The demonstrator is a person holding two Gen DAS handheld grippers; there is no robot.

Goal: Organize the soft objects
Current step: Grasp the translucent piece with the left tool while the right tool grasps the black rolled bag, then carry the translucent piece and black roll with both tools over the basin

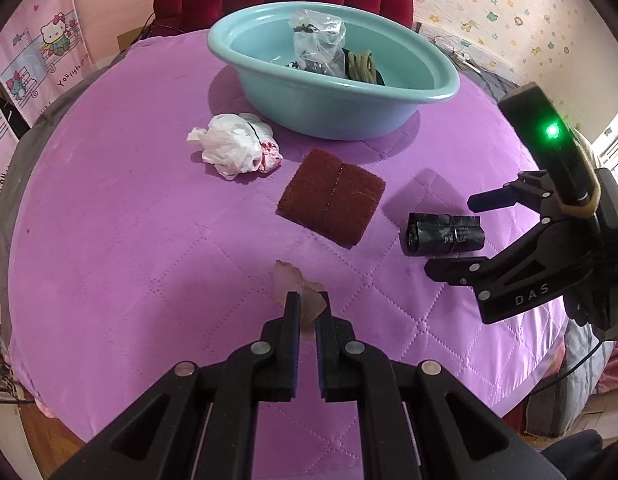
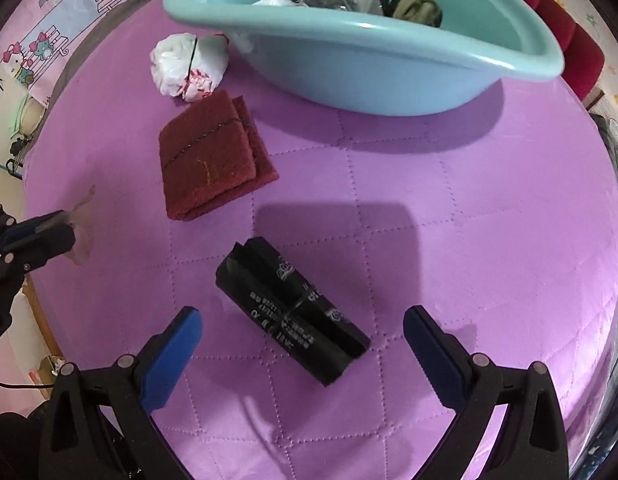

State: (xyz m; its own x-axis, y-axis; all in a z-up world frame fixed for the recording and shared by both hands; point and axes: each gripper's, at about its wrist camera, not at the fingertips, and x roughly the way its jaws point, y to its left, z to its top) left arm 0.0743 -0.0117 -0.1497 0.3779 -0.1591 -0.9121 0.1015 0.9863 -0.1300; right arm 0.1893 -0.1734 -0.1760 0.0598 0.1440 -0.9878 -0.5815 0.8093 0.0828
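Left tongs pinching a scrap; right tongs spread over the black roll.

Your left tongs pinch a pale translucent scrap. Your right tongs stand spread, black bag roll between the tips, not touched. Ahead: maroon folded cloth, crumpled white bag, teal basin.

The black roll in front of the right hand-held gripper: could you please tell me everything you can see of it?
The black roll looks like thin plastic bags wound into a short, slightly flattened cylinder, printed with white lettering and tied round its middle with a thin band. It lies on its side, diagonally, on the purple quilted cover, apart from the dark red folded cloth. The right hand-held gripper is open, one finger on either side of the roll, and neither is seen touching it.
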